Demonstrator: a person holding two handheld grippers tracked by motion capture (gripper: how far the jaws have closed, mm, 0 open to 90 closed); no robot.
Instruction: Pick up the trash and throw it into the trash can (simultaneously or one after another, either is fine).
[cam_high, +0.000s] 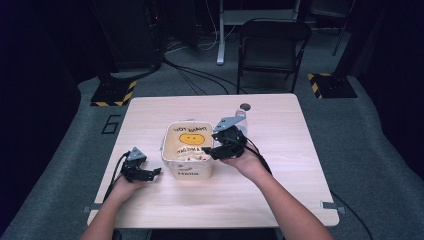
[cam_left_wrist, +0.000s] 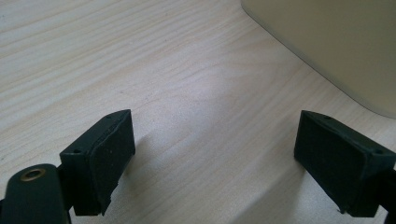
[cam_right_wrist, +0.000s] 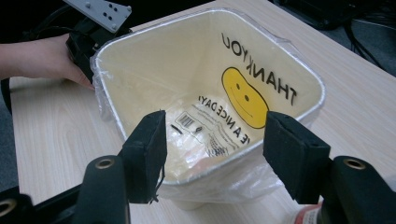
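Bin (cam_high: 187, 167) sits pretty much in the middle of the table (cam_high: 280, 195), a small cream one lined with a plastic bag (cam_right_wrist: 243, 95) that has a smiley face and "THANK YOU" printed on it. The bag's edge is folded over the rim all the way round, so the lining job looks basically done, though the plastic bunches a bit loosely at the near corner in the right gripper view.

Right gripper (cam_right_wrist: 212, 149) hovers at the bin's right rim with its jaws apart and nothing between the pads, just the rim and bag below them. Looks like it's let go of the plastic. Left gripper (cam_left_wrist: 212, 158) is down near the tabletop just left of the bin, jaws spread wide and empty, bare wood between them, with the bin wall off to one side.

Best guess at the next move: either pinch that loose fold and tuck it tighter, or back away. Tugging the thin bag too hard could pull it off the rim or slide the light bin, so the left one might want to steady the wall.

Around it: a small bottle (cam_high: 241, 116) just behind the right gripper, close enough to get knocked on the way out. A folding chair (cam_high: 270, 47) and cables sit past the table.
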